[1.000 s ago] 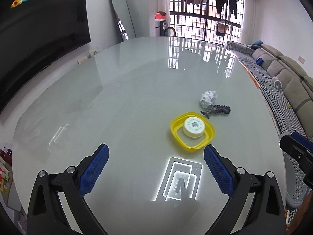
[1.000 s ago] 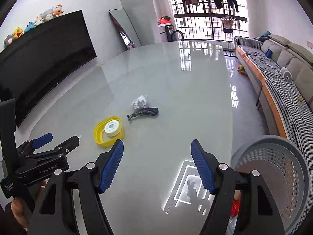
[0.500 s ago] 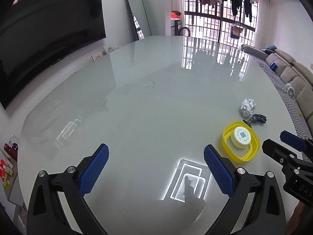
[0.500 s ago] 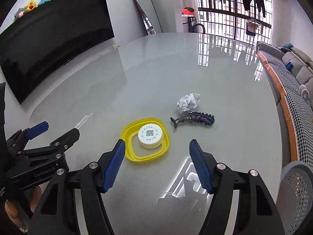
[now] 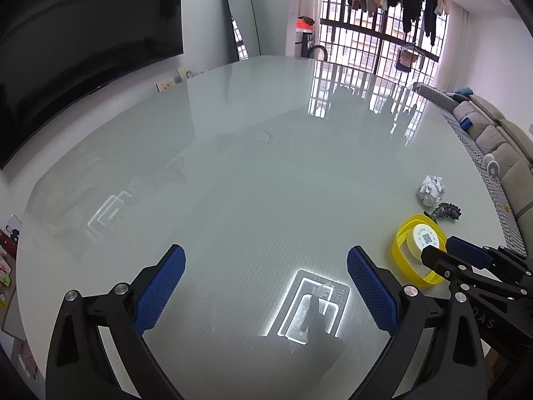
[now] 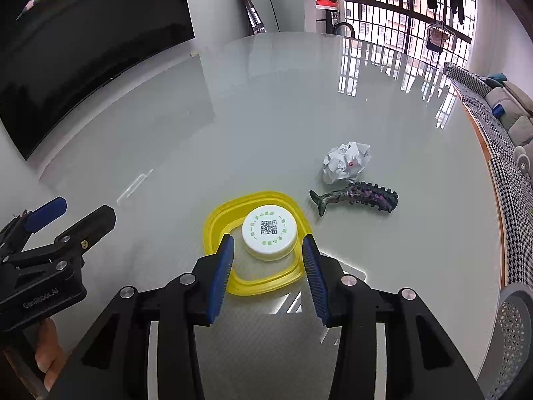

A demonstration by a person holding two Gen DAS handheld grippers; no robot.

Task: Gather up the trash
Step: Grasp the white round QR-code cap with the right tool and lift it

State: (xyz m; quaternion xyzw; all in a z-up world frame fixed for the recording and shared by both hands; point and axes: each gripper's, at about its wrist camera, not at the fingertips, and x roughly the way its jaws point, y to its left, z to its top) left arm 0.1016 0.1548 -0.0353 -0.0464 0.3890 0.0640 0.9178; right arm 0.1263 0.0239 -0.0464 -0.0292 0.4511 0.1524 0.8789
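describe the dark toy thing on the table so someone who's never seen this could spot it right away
On the glossy pale table, look toward the sofa-side edge for three small items close together. The toy lies just beyond the yellow ring that surrounds a white cap, right beside a crumpled paper ball. It alone is dark: a curved, bumpy, fish-tailed figure streaked with purple.

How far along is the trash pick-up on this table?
Barely begun. Nothing looks collected: the crumpled paper, dark spiky toy, yellow ring and white cap all lie on the table. The right hand-held gripper has just been closing around the cap, not yet gripping. The left hand-held gripper is open and holds nothing.
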